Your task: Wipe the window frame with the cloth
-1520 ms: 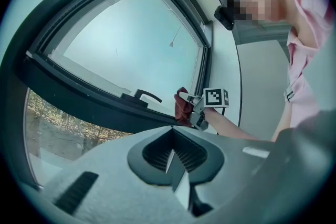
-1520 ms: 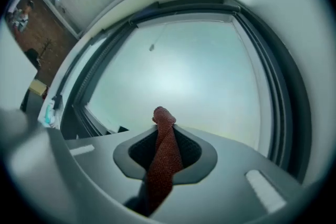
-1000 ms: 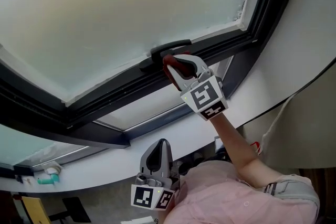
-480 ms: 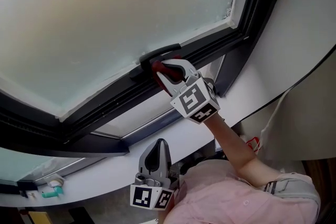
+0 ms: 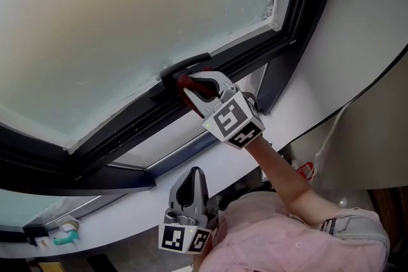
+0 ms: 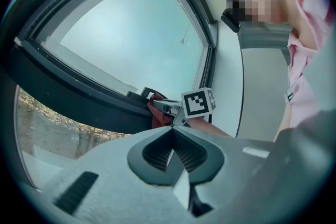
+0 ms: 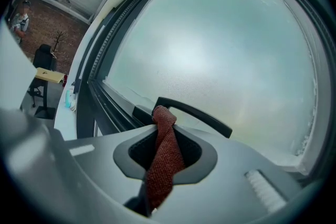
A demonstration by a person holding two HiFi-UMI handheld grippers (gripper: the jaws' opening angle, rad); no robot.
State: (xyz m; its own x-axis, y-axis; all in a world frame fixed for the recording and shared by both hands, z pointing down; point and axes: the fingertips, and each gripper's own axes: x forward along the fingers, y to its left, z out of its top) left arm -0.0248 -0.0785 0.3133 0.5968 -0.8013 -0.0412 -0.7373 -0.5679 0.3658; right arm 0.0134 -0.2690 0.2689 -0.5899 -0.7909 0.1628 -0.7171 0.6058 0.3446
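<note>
A rust-red cloth [image 7: 163,160] is pinched in my right gripper [image 5: 191,89], which is shut on it. The cloth's tip [image 5: 185,82] presses against the dark window frame [image 5: 127,130] just below the black window handle [image 5: 185,67]. From the right gripper view the handle [image 7: 194,113] arches right behind the cloth. My left gripper [image 5: 191,191] hangs low near the person's chest, shut and holding nothing. In the left gripper view, the cloth [image 6: 157,113] and the right gripper [image 6: 170,109] show at the frame [image 6: 79,97].
Frosted glass [image 5: 127,22] fills the sash above the frame. A white sill [image 5: 127,207] runs below, with a small teal item [image 5: 60,236] at its left end. A white wall [image 5: 357,41] and a dark cable [image 5: 357,99] lie at the right.
My right gripper has slid left along the frame with the cloth, staying under the handle. The left gripper has stayed still.
</note>
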